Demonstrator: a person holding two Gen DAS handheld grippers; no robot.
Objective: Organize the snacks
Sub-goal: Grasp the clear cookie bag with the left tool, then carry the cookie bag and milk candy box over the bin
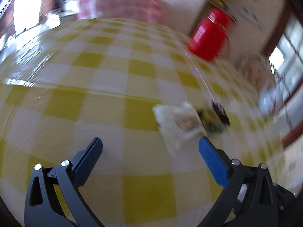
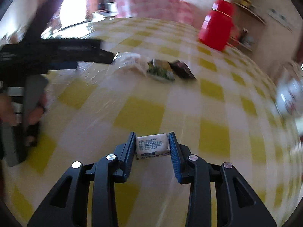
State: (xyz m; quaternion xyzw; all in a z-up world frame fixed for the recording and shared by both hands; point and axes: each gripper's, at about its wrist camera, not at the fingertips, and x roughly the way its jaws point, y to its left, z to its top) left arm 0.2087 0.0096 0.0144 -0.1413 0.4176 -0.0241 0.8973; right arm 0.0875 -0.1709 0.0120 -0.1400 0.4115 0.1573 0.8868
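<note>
Left wrist view: sits just behind the left gripper [image 1: 150, 147], looks forward and steeply down onto the yellow-checked surface [image 1: 106, 71], close; heavy motion blur. Snack packets [image 1: 191, 121] at 3 o'clock of centre, red container [image 1: 208, 36] at 1 o'clock.

Right wrist view: sits just behind the right gripper [image 2: 152, 141], same steep downward tilt, close to the surface [image 2: 140, 113]; small white packet [image 2: 152, 146] right at the fingertips. It sees the left gripper [image 2: 75, 56] coming in from 9 o'clock.

Shared: the surface, the packet cluster [image 2: 161, 69], the red container [image 2: 217, 24], the pink-checked cloth [image 1: 121, 3] [image 2: 155, 1] at 12 o'clock.
</note>
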